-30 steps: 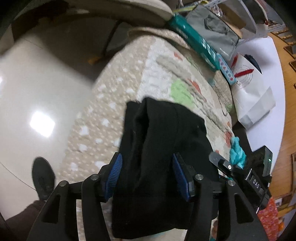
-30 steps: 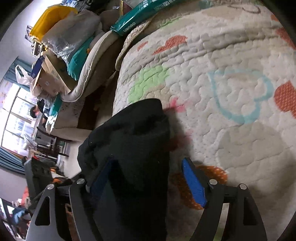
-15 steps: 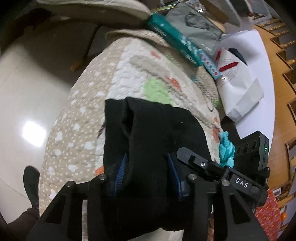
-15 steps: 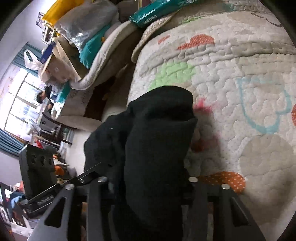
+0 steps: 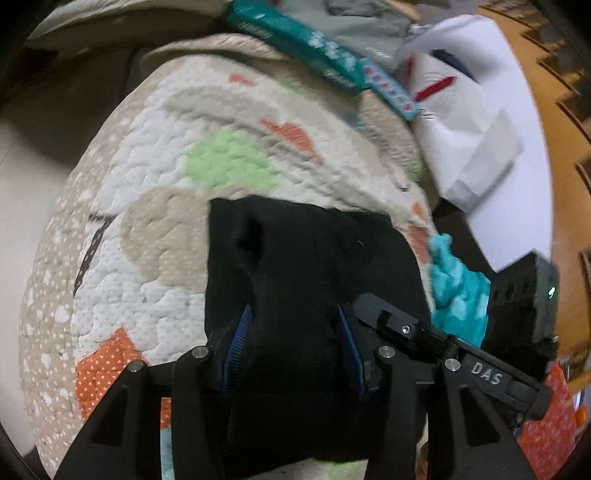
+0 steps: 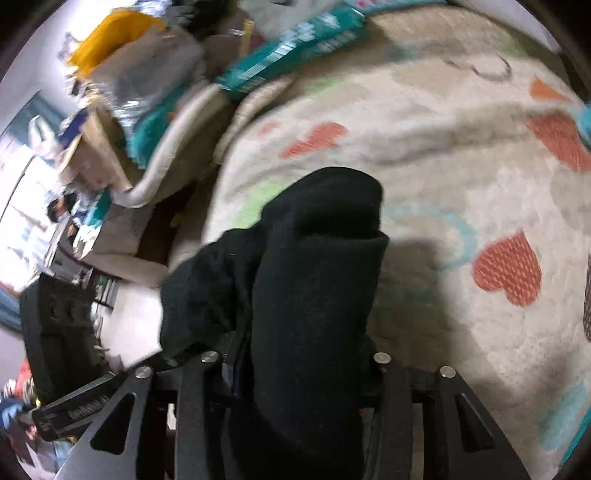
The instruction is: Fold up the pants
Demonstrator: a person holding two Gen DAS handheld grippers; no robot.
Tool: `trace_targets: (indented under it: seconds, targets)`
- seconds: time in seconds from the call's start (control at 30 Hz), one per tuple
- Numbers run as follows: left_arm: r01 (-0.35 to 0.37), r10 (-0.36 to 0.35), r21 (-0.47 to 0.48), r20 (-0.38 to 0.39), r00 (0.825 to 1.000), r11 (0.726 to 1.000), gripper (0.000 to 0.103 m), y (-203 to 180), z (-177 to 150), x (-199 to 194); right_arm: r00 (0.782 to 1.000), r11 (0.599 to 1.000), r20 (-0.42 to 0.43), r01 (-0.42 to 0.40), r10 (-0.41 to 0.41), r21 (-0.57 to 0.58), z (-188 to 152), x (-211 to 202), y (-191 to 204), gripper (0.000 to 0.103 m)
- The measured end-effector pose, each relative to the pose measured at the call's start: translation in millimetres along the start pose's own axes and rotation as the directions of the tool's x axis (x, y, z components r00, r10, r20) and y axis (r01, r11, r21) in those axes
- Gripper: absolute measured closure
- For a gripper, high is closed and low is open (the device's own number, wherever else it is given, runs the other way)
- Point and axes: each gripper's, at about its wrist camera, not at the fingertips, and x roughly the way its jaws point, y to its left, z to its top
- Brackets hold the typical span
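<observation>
Black knit pants [image 5: 310, 280]: bunched, both left tongs [image 5: 293, 347] and right tongs [image 6: 306, 363] clenched on them, above the heart-print quilted bed cover [image 5: 155, 229].

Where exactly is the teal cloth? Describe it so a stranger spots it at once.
Start at the quilted bedspread with coloured patches. Follow the black pants on it to their right side. The teal cloth lies crumpled there at the quilt's edge, the only fuzzy bright turquoise lump.

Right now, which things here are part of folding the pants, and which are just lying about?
Job: black pants, left tongs and right tongs both clamped on them, quilted blanket underneath.

Lying about: teal packet, white paper bag, turquoise cloth, yellow bag.
</observation>
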Motion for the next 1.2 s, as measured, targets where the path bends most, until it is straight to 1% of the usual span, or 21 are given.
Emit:
trace_targets:
  seconds: [0.03,0.13,0.2,0.27,0.33,0.37,0.4,0.43,0.47,0.53,0.6,0.67,0.73,0.8,0.87,0.93,1.0,1.07,1.1,1.17,1.2]
  targets:
    - [0.021,-0.022,-0.036,-0.021,1.000,0.999,0.058,7,1,1,1.000,0.999,0.002,0.017,-0.017,0.030,-1,1,-7,0.041]
    - [0.133,-0.144,-0.169,-0.053,0.988,0.977,0.057,28,3,-6,0.999,0.998,0.037,0.017,-0.019,0.058,-3,-13,-16,0.039]
    - [0.198,-0.212,-0.225,-0.040,0.976,0.954,0.057,38,6,-15,0.996,0.999,0.077,0.046,-0.047,0.016,-4,-30,-11,0.039]
    - [0.221,-0.226,-0.232,0.006,0.974,0.947,0.057,40,13,-26,0.988,0.994,0.133,0.090,-0.081,-0.061,-7,-51,2,0.039]
    - [0.181,-0.173,-0.191,0.058,0.983,0.965,0.057,33,22,-34,0.983,0.984,0.168,0.098,-0.073,-0.151,-12,-67,18,0.039]
    - [0.137,-0.124,-0.156,0.087,0.988,0.978,0.057,27,28,-36,0.983,0.977,0.171,0.091,-0.058,-0.191,-16,-71,26,0.039]
    - [0.071,-0.058,-0.108,0.121,0.991,0.992,0.057,19,34,-37,0.985,0.973,0.166,0.082,-0.046,-0.216,-19,-72,31,0.039]
    - [-0.017,0.025,-0.056,0.155,0.988,0.998,0.056,9,38,-36,0.988,0.969,0.153,0.071,-0.035,-0.238,-23,-69,37,0.039]
    - [-0.115,0.114,-0.006,0.182,0.977,0.993,0.056,0,42,-34,0.991,0.965,0.129,0.057,-0.024,-0.256,-28,-64,42,0.039]
    - [-0.275,0.256,0.074,0.194,0.947,0.959,0.056,-13,46,-20,0.997,0.959,0.073,0.047,-0.028,-0.279,-37,-43,48,0.039]
    - [-0.339,0.319,0.124,0.159,0.934,0.933,0.056,-19,42,-5,0.997,0.957,0.045,0.068,-0.057,-0.282,-45,-23,46,0.038]
    - [-0.411,0.391,0.182,0.135,0.910,0.893,0.054,-22,36,8,0.996,0.956,0.038,0.084,-0.076,-0.282,-49,-11,43,0.036]
    - [-0.444,0.426,0.216,0.128,0.896,0.870,0.050,-18,33,10,0.996,0.957,0.055,0.084,-0.072,-0.278,-51,-11,42,0.035]
    - [-0.443,0.427,0.206,0.121,0.896,0.872,0.048,-14,33,6,0.996,0.961,0.068,0.072,-0.056,-0.266,-50,-19,42,0.034]
    - [-0.393,0.380,0.167,0.103,0.919,0.904,0.048,-7,35,-2,0.995,0.967,0.090,0.065,-0.044,-0.246,-53,-34,39,0.034]
    - [-0.336,0.320,0.140,0.126,0.939,0.931,0.048,-4,32,-16,0.991,0.974,0.134,0.060,-0.031,-0.217,-61,-57,38,0.034]
    - [-0.317,0.291,0.138,0.179,0.940,0.938,0.048,-5,23,-36,0.983,0.978,0.181,0.066,-0.030,-0.196,-75,-81,35,0.032]
    - [-0.337,0.295,0.145,0.251,0.922,0.930,0.048,-7,5,-57,0.975,0.978,0.215,0.089,-0.048,-0.186,-89,-100,32,0.029]
    - [-0.362,0.309,0.145,0.296,0.904,0.921,0.048,-9,-6,-68,0.973,0.978,0.223,0.099,-0.056,-0.184,-94,-106,32,0.027]
    - [-0.434,0.347,0.143,0.405,0.846,0.890,0.048,-19,-31,-91,0.968,0.977,0.239,0.118,-0.074,-0.176,-106,-117,32,0.024]
    - [-0.476,0.365,0.135,0.475,0.801,0.869,0.048,-28,-50,-107,0.965,0.978,0.251,0.120,-0.074,-0.172,-113,-123,32,0.024]
